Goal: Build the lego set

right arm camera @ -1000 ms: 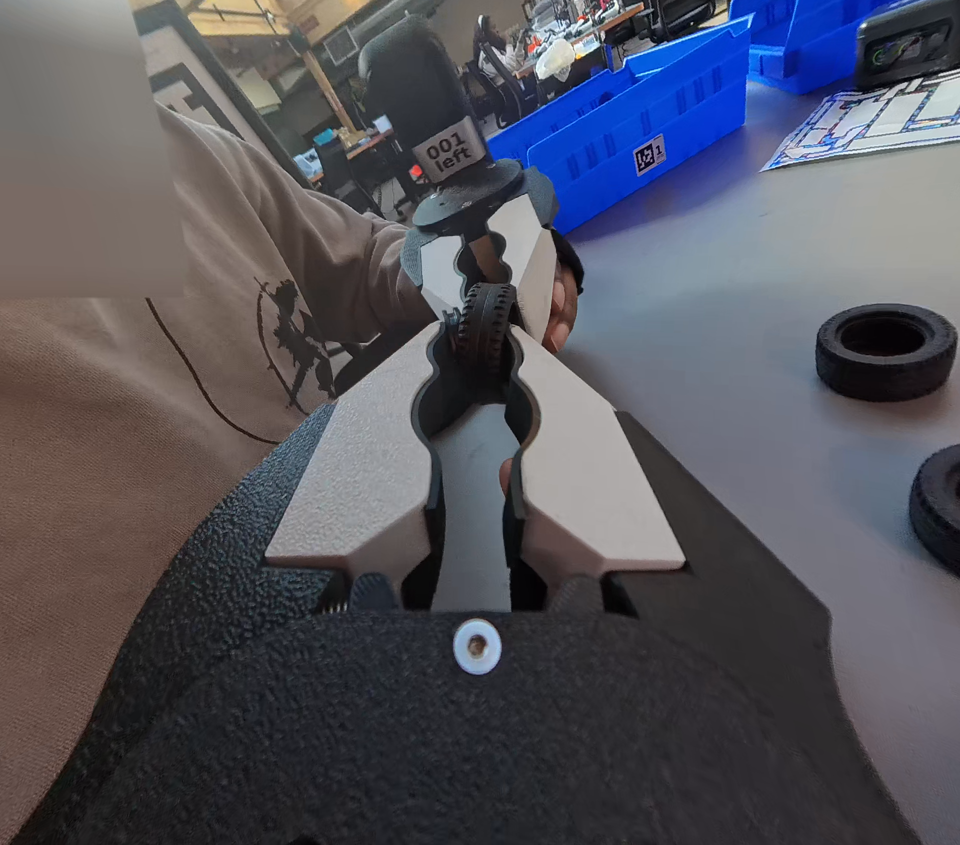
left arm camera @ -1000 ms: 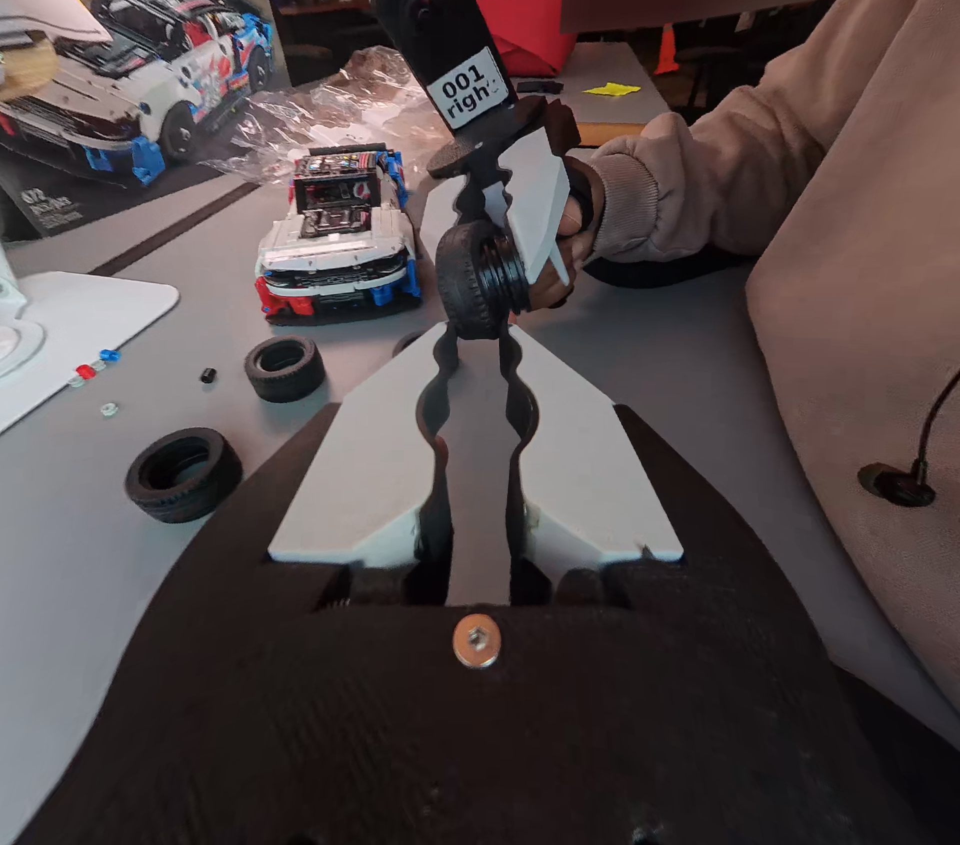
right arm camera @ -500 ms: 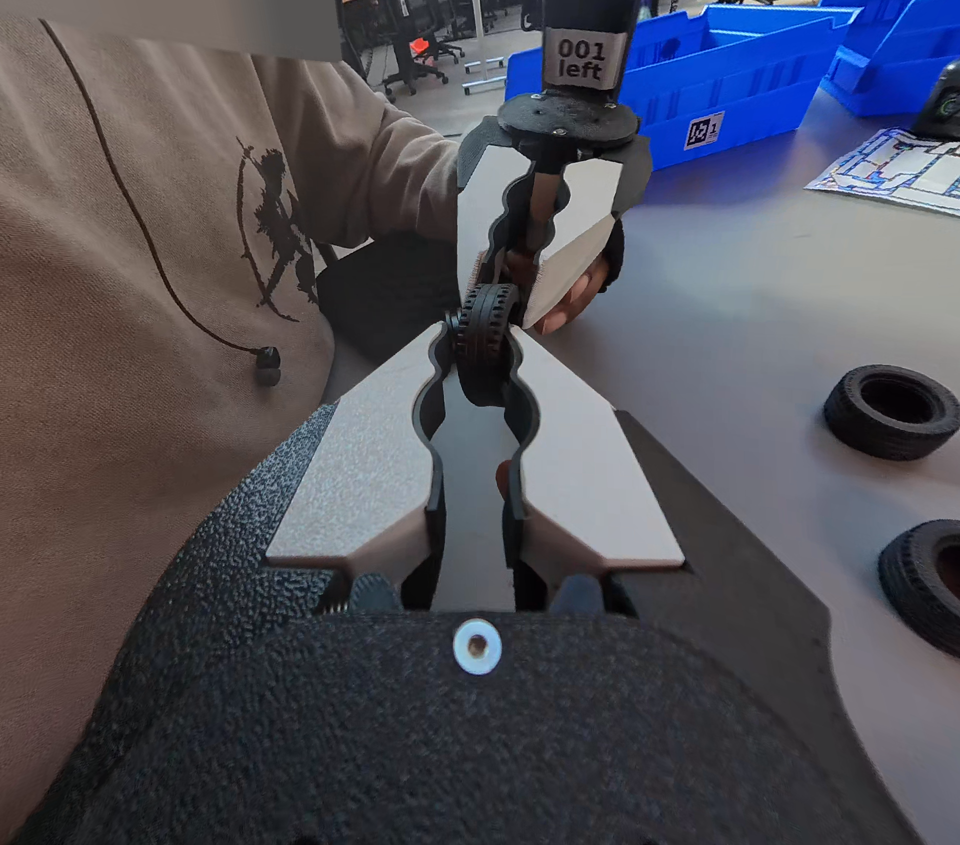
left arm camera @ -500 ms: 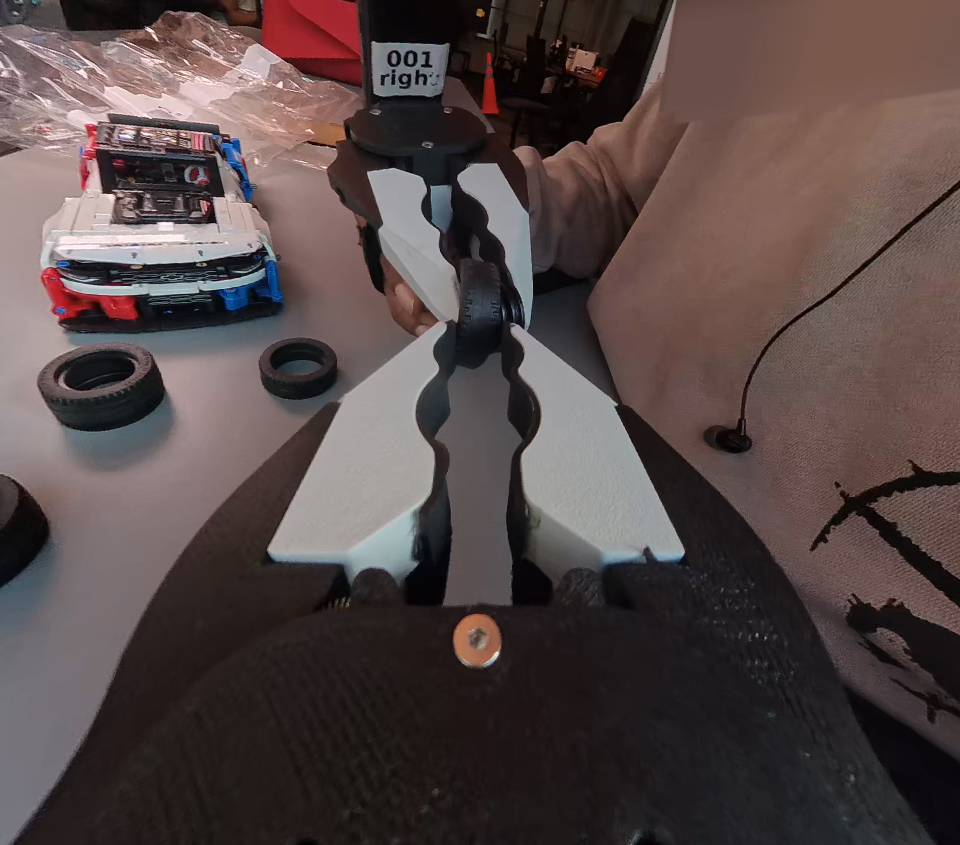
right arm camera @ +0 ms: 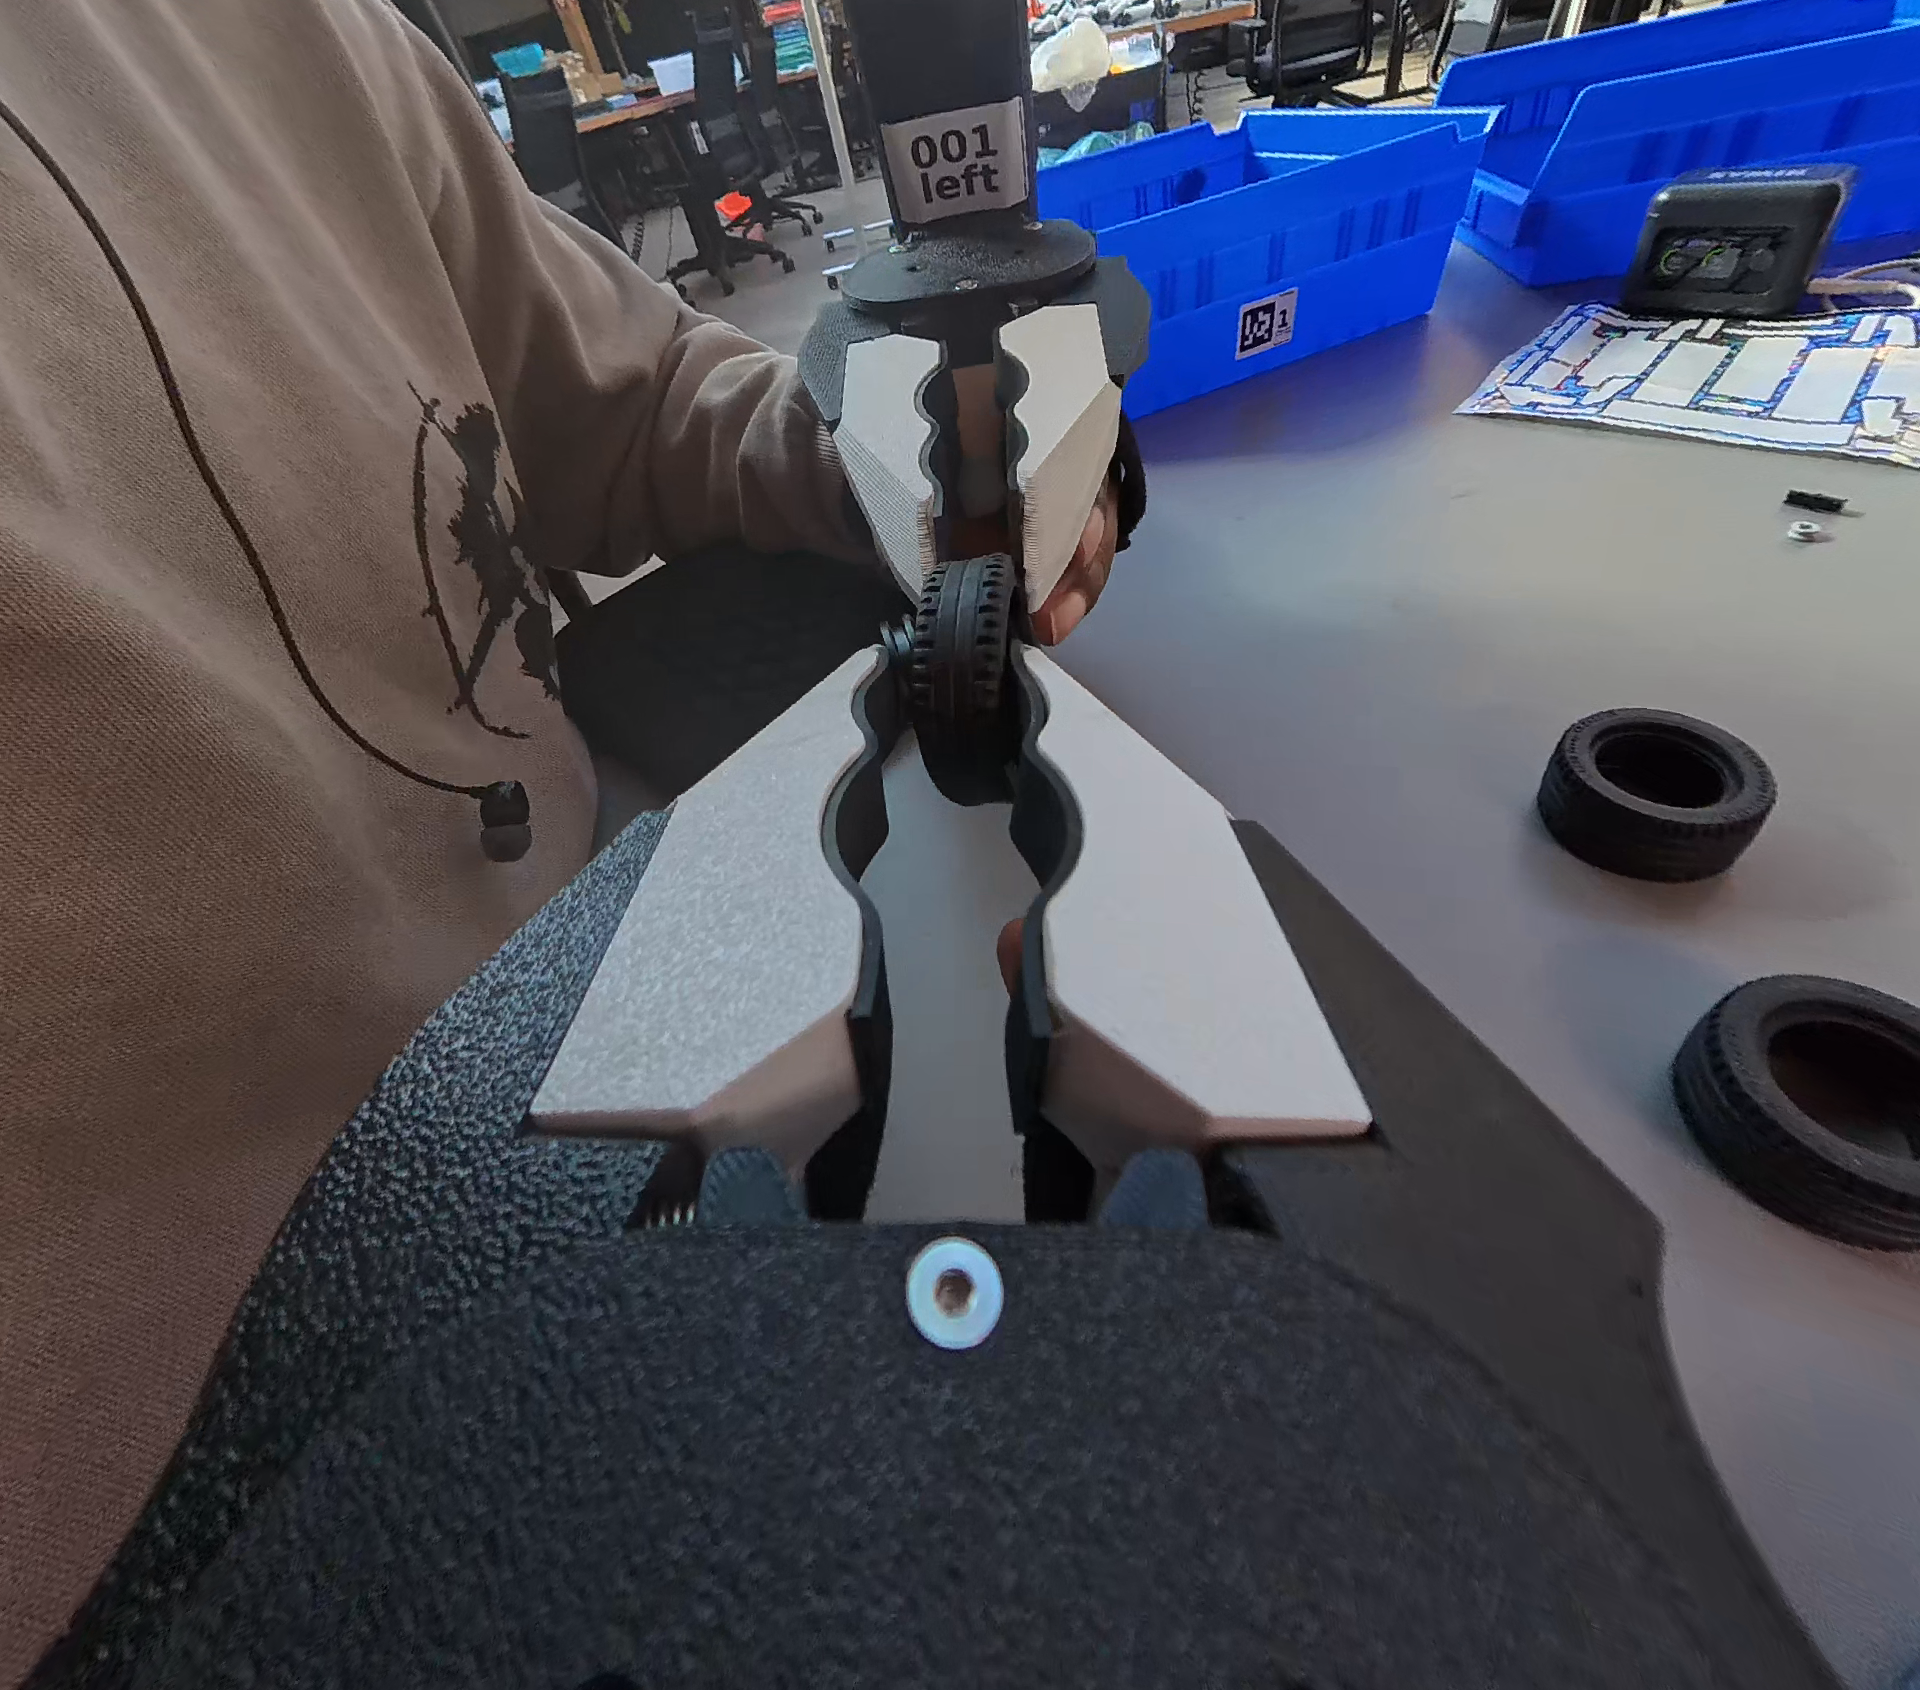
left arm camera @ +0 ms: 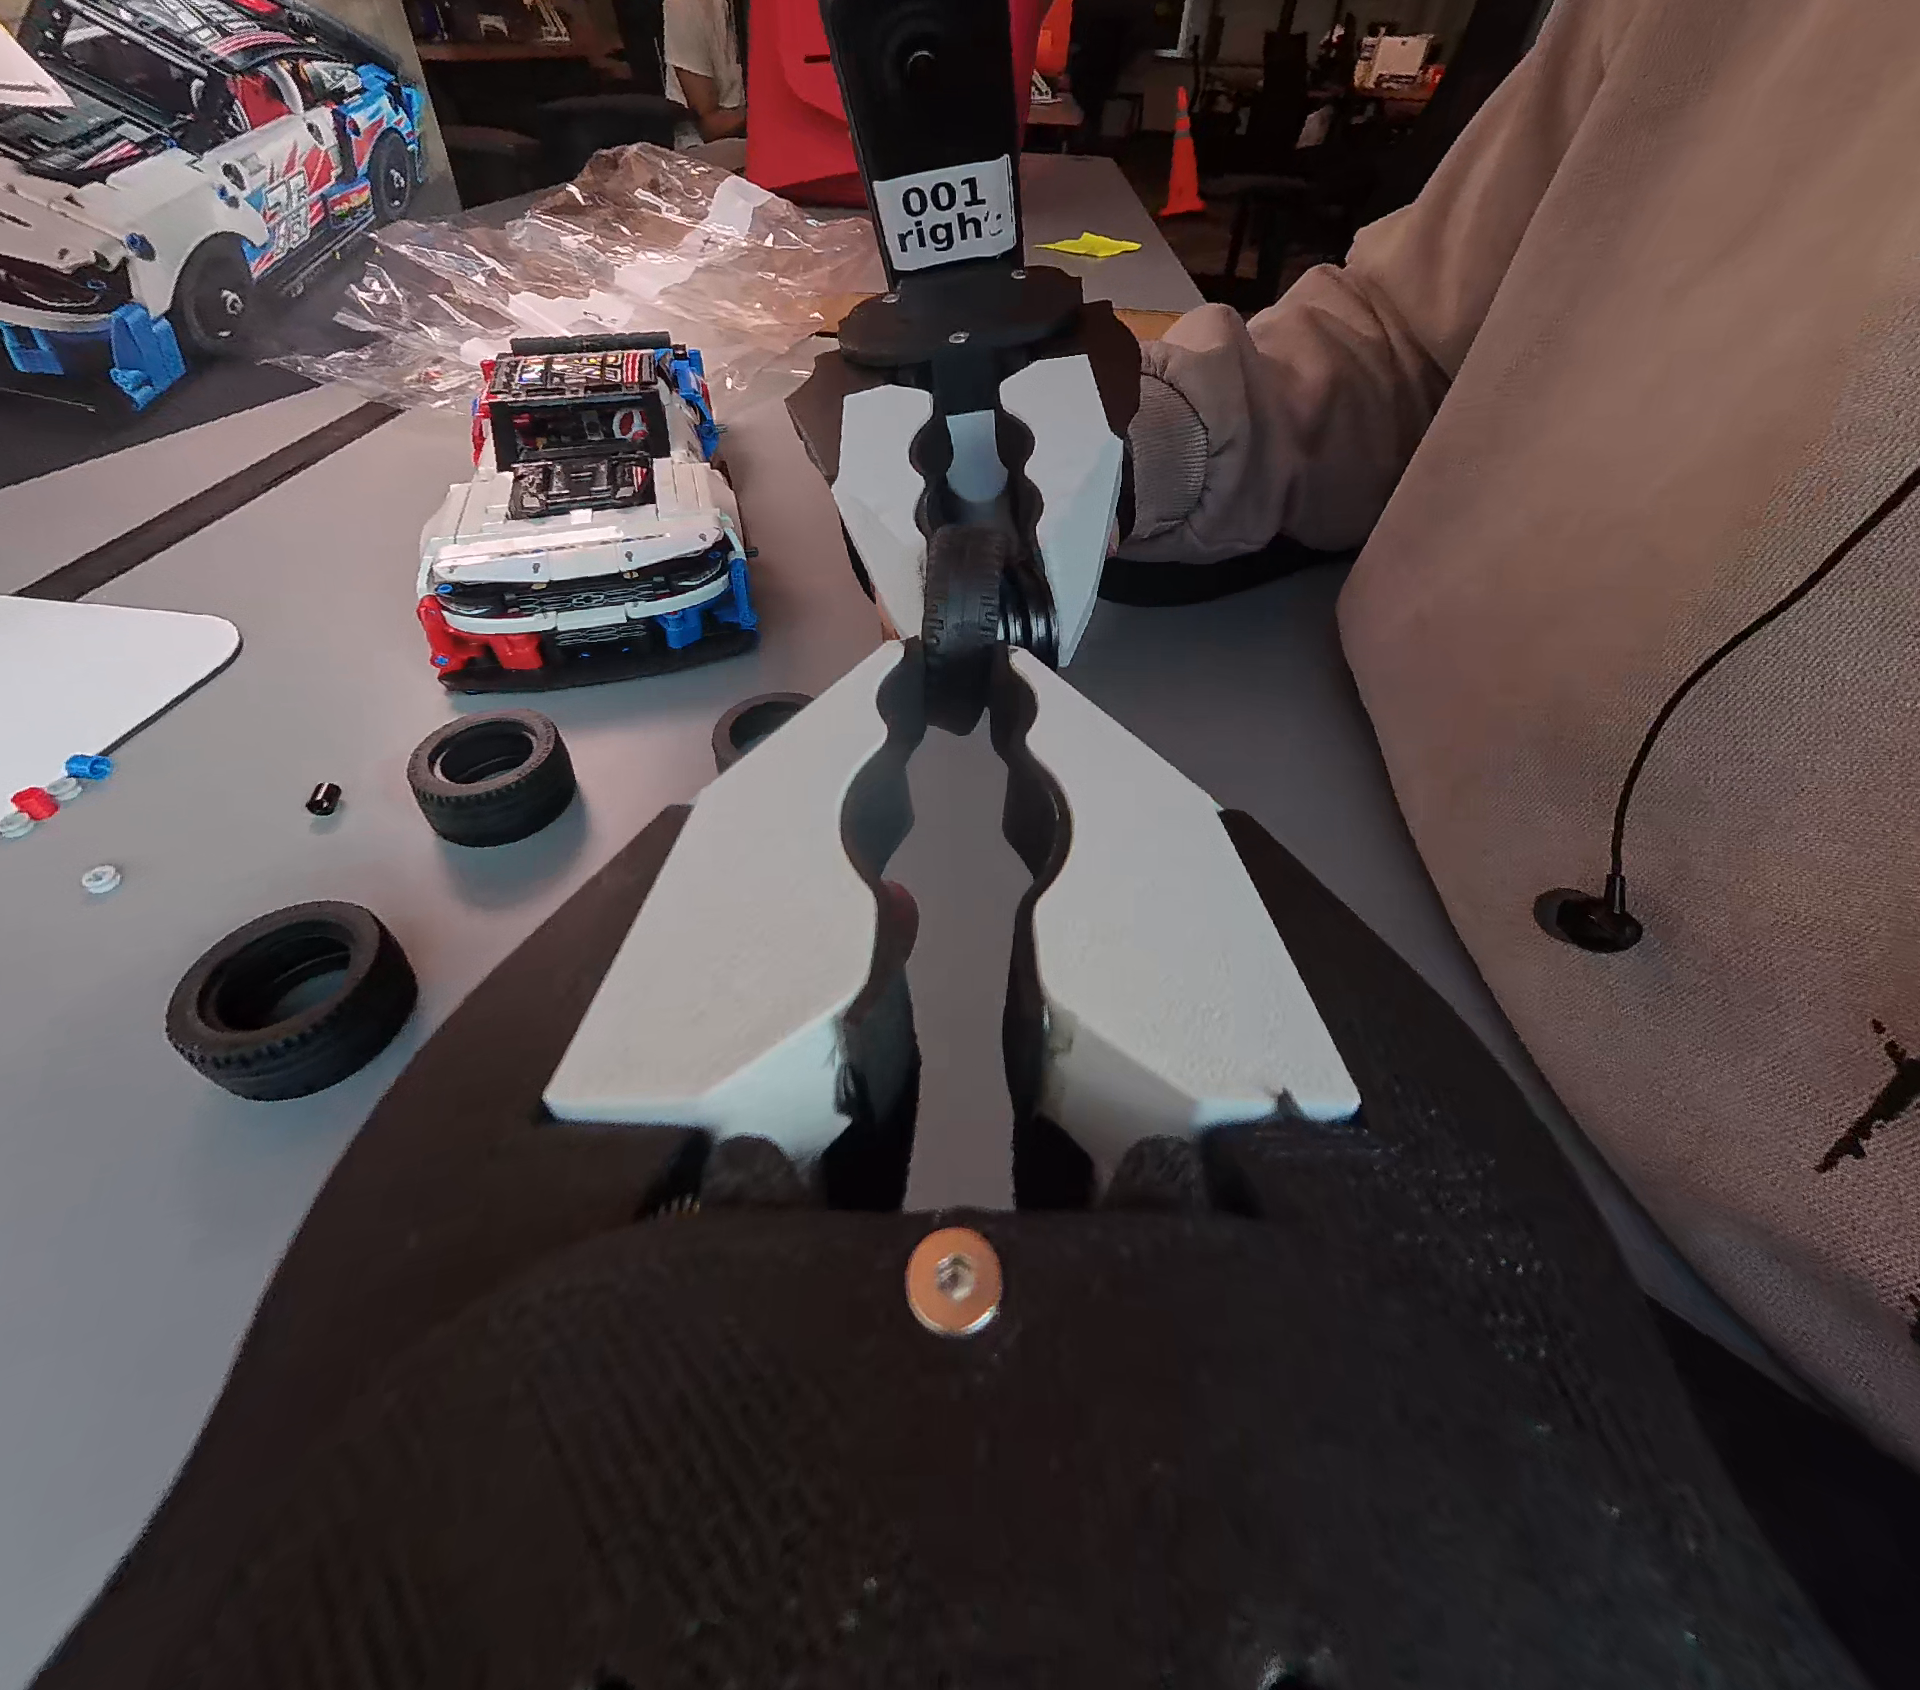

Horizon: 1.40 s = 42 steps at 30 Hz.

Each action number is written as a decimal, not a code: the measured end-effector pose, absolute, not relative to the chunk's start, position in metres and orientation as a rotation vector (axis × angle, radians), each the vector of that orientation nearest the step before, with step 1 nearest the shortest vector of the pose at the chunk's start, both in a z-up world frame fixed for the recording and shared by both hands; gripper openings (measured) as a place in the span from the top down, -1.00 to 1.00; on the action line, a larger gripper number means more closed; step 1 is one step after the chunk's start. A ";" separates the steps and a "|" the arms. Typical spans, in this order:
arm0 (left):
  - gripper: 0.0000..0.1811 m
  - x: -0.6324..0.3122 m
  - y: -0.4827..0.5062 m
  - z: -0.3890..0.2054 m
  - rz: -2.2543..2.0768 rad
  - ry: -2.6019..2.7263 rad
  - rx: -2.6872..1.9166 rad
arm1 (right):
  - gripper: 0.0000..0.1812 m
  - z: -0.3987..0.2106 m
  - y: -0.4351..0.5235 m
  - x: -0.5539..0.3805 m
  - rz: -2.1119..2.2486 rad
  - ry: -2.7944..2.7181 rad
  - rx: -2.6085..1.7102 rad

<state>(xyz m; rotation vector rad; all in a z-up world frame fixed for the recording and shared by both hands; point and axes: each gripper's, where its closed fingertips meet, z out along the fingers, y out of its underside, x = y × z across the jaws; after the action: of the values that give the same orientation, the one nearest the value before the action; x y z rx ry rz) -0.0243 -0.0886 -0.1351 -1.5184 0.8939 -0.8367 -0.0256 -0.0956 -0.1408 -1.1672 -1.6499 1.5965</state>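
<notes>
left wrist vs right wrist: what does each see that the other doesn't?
Left wrist only: the lego car, its box, clear plastic wrap, small loose parts.
Right wrist only: blue bins, a printed sheet, a small black device.
Both: left gripper and right gripper meeting on the wheel, loose tyres, grey table.

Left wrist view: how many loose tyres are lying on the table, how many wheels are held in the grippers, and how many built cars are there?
Loose tyres: 3
Held wheel: 1
Built car: 1
Total: 5
</notes>
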 end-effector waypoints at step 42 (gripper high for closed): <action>0.86 0.009 -0.139 -0.195 -0.596 1.535 -1.355 | 0.85 -0.196 -0.151 0.006 1.222 -2.187 -0.677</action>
<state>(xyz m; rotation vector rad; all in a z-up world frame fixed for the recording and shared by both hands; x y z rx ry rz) 0.0094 -0.1394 -0.1954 -1.3554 1.5351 -0.5956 0.0064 -0.1508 -0.1956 -0.6770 -2.1871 1.2223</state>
